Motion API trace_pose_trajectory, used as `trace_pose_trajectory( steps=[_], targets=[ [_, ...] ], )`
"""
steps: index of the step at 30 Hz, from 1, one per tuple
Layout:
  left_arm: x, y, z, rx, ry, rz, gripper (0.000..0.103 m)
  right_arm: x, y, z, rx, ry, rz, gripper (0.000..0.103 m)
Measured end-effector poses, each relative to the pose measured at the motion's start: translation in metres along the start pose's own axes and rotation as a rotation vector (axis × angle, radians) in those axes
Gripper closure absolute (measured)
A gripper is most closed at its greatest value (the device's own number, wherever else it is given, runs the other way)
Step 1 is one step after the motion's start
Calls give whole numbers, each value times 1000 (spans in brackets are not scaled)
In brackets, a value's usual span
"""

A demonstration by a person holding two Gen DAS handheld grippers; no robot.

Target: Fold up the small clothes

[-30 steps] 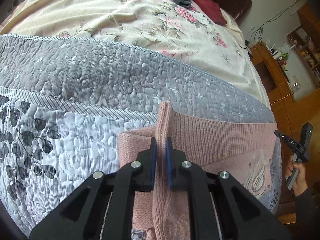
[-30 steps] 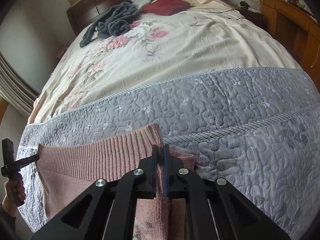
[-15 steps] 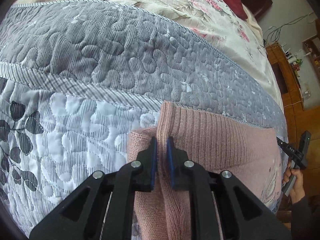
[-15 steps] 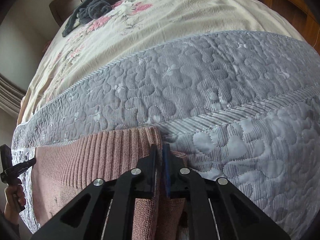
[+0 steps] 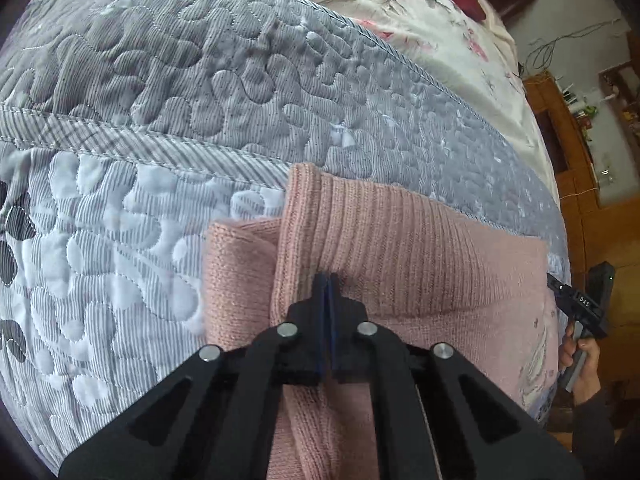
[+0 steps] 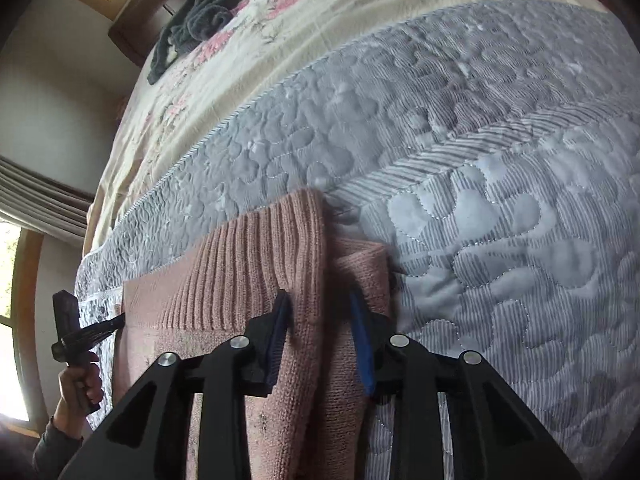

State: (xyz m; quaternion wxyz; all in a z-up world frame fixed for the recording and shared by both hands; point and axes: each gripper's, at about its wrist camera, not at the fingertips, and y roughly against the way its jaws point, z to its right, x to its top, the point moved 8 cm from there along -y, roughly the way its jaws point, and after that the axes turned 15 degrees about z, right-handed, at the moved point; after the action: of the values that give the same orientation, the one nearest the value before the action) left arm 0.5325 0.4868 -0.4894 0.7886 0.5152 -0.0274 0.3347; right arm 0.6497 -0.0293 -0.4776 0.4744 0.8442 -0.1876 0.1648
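L gripper (image 5: 329, 280): jaws now pressed together at the ribbed hem of the sweater (image 5: 400, 248). Half a sec ago a thick ridge of knit stood between them; now I see no gap, and whether a thin layer is still nipped there I cannot tell. Knit lies flat just ahead of the tips.

R gripper (image 6: 322, 312): jaws now spread wide, blue pads (image 6: 362, 344) either side of the hem corner, not clamping it. Half a sec ago they were shut on that corner. So R has let go.

Meaning, my read: the folded-over half has been laid down on the quilt (image 5: 160, 80) and this fold is placed; release is under way, R ahead of L. Next prob. a pull-back and a new grip for the next fold.

Where it is: sweater on the grey quilt at the near end of the bed, ribbed band across the far edge, a second layer sticking out beneath at each corner.

Materials: sweater is dusty-pink knit, soft, thick; hem is coarse vertical rib, body a finer stitch. Edges rounded, not creased. Quilt is padded, stitched in wavy lobes, with a striped band. Beyond it a cream floral sheet (image 6: 320, 20) with a dark grey garment (image 6: 200, 20) bunched up.
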Motion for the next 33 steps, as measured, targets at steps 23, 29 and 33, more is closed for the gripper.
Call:
trace_pose_trajectory(
  steps=[23, 29, 33],
  targets=[
    [-151, 81, 34, -185, -180, -74, 83, -131, 83, -33, 125, 143, -105, 90],
    [-153, 92, 22, -212, -103, -27, 64, -126, 111, -36, 144, 113, -27, 74],
    [-152, 93, 6, -199, -28, -89, 73, -135, 95, -10, -7, 121, -88, 99]
  ],
)
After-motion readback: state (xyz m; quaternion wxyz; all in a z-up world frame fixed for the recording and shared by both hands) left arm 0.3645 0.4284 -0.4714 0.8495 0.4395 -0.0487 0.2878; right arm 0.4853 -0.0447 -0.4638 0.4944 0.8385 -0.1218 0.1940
